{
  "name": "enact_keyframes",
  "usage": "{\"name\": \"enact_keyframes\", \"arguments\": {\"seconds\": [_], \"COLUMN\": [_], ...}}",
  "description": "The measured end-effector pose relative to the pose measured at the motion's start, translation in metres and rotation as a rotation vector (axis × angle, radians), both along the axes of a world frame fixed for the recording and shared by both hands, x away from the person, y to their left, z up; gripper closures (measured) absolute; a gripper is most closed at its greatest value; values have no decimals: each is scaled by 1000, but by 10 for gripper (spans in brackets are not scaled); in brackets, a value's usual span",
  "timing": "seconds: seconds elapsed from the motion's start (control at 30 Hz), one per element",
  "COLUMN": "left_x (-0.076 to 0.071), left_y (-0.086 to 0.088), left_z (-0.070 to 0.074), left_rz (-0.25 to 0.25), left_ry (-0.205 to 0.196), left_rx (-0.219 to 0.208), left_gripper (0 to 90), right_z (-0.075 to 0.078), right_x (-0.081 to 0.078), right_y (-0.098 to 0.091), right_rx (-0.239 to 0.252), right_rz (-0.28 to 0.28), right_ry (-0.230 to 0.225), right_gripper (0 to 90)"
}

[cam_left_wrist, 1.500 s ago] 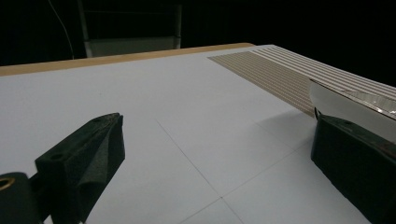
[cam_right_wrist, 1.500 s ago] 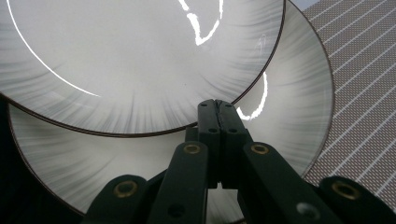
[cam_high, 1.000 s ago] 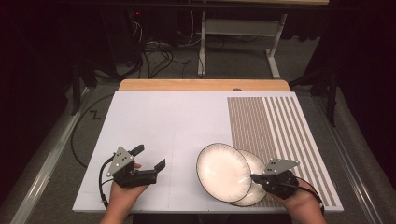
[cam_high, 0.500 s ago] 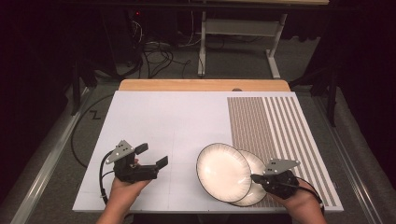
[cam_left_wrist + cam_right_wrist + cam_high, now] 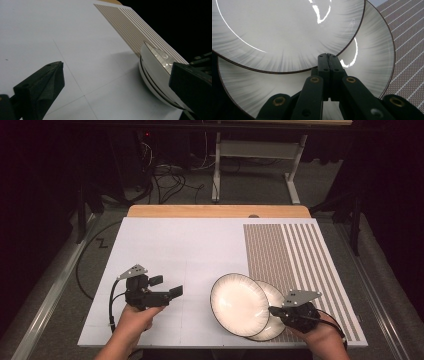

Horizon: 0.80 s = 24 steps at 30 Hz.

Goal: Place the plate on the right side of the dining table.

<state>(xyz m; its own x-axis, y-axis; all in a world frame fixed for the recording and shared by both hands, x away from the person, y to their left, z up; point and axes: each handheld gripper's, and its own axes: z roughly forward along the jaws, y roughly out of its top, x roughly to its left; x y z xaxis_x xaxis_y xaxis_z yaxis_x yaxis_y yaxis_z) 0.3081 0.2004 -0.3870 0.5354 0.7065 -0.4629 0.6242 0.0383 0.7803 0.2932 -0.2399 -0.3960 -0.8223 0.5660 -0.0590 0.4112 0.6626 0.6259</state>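
The jaws of the right gripper (image 5: 328,58) are pressed shut on the near rim of the upper plate (image 5: 239,304), which it holds tilted, its far edge raised off the lower plate (image 5: 272,320) lying flat near the front right edge of the worktop (image 5: 200,245). The jaws of the left gripper (image 5: 166,286) stand wide open with nothing between them, well to the left of the plates and aimed toward them.

The biggest risk, as I judge it, is the thin rim grip: a glazed plate pinched at one edge could pivot or slip and drop onto the lower plate, chipping either. A lesser one is the lower plate being dragged toward the worktop's front edge. Smaller still, the left gripper could knock the raised rim as it comes in.

Both plates are empty, their pale glazed faces bare.
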Motion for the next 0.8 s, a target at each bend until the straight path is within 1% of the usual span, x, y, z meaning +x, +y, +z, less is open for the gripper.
{"name": "enact_keyframes", "arguments": {"seconds": [0.03, 0.17, 0.23, 0.27, 0.33, 0.4, 0.43, 0.47, 0.5, 0.53, 0.57, 0.6, 0.8], "left_x": [1, 4, 5, 5, 8, 9, 10, 10, 12, 12, 13, 13, 17], "left_y": [-1, -3, -3, -3, -4, -6, -6, -6, -9, -9, -12, -13, -23], "left_z": [1, 1, 0, 0, 0, -1, -1, -1, -2, -2, -3, -4, -7], "left_rz": [-10, -26, -36, -36, -49, -57, -62, -62, -73, -73, -85, -89, -116], "left_ry": [22, 77, 97, 97, 135, 154, 166, 166, 188, 188, 209, 220, 279], "left_rx": [-20, -52, -65, -65, -89, -99, -103, -103, -105, -105, -106, -108, -113], "left_gripper": [8, 8, 8, 8, 8, 8, 8, 8, 8, 8, 8, 8, 8], "right_z": [0, 0, 0, 0, 0, 0, 0, 0, 0, 0, 0, 0, 0], "right_x": [0, 0, 0, 0, 0, 0, 0, 0, 0, 0, 0, 0, 0], "right_y": [0, 0, 0, 0, 0, 0, 0, 0, 0, 0, 0, 0, 0], "right_rx": [-1, 1, -1, -2, 0, 1, 0, 0, 0, 1, 0, 0, -3], "right_rz": [0, 1, 0, 1, -1, 0, -1, -1, -1, -1, -2, -1, 0], "right_ry": [-1, 0, -2, -3, -1, 0, 0, -1, 0, -1, 0, -1, -4], "right_gripper": [900, 900, 900, 900, 900, 900, 900, 900, 900, 900, 900, 900, 900]}}
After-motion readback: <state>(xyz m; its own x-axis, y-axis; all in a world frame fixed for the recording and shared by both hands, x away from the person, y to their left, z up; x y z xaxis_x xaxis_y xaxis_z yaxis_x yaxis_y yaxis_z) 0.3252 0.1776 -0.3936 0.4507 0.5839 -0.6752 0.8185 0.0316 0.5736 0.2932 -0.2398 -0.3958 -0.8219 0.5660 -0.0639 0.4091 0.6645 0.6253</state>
